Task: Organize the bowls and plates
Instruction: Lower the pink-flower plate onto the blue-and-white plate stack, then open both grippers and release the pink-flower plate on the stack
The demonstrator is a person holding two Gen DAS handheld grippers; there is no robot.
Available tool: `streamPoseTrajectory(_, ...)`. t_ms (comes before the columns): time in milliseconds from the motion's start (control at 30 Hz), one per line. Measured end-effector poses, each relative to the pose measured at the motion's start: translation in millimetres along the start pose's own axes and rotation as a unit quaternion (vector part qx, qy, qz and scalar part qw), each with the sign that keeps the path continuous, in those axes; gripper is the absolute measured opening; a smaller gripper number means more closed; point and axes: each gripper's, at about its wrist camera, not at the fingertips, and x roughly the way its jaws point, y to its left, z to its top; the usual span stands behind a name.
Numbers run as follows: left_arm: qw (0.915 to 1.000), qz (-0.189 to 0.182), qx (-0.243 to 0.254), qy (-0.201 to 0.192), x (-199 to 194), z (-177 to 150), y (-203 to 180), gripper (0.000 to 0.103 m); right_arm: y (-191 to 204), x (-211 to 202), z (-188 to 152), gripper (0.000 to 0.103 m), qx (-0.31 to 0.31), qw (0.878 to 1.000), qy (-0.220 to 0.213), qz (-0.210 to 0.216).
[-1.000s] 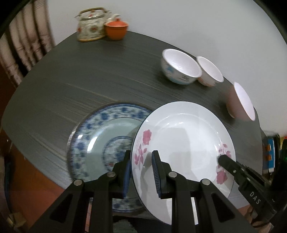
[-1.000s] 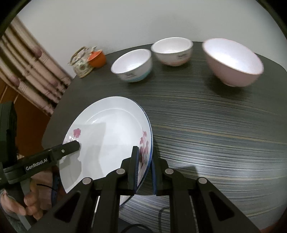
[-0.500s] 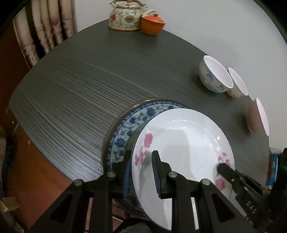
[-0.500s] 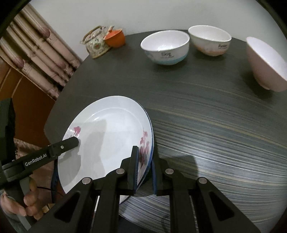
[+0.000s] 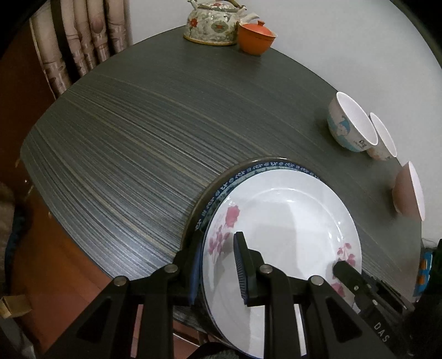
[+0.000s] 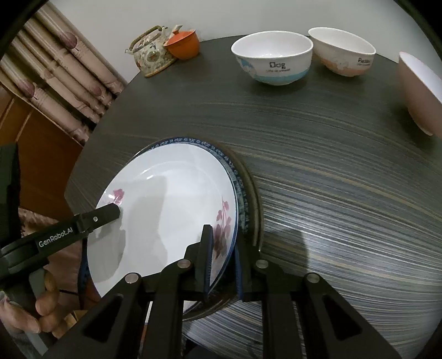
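Observation:
A white plate with pink flowers [image 5: 287, 234] [image 6: 171, 198] lies over a blue-patterned plate [image 5: 248, 169] [image 6: 240, 193], of which only the rim shows. My left gripper [image 5: 218, 265] is shut on the white plate's left rim. My right gripper [image 6: 223, 256] is shut on its right rim. Each gripper's finger shows in the other's view. Three bowls stand at the table's far side: a white and blue one [image 6: 272, 60] [image 5: 349, 125], a white and orange one [image 6: 344, 53] [image 5: 382, 138] and a pink one [image 6: 420, 91] [image 5: 408, 190].
A patterned teapot [image 5: 212, 22] [image 6: 150, 53] and an orange lidded cup [image 5: 257, 37] [image 6: 183, 44] stand at the far corner of the dark striped table [image 5: 138, 132]. A curtain [image 6: 55, 69] hangs to the left. The plates sit near the table's front edge.
The white plate has moved left and down onto the blue-patterned plate, which it now almost covers. Both grippers stayed shut on it.

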Motion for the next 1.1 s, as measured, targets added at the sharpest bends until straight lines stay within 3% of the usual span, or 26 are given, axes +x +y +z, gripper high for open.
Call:
streamPoseTrajectory(333,0.9999,0.006,0.007,-0.005,2.9,1.8,-5.9,0.028,10.7,2.5,-0.4,0.027,-0.007,1.000,0.000,-0.012)
streamPoseTrajectory(700,0.9996,-0.022,-0.009,-0.013,1.3,2.7,-1.4,0.044,30.4,9.8,5.1,0.053,-0.019,0.999,0.028,-0.037)
streamPoseTrajectory(867,0.9984,-0.031,-0.002,-0.048,-11.7,3.8,-1.7,0.052,32.4,12.3,10.1,0.055,-0.004,0.998,0.043,-0.041)
streamPoseTrajectory(1100,0.9971,-0.040,0.008,-0.064,-18.3,2.9,-7.7,0.052,34.0,9.8,11.8,0.059,-0.001,0.998,0.039,-0.046)
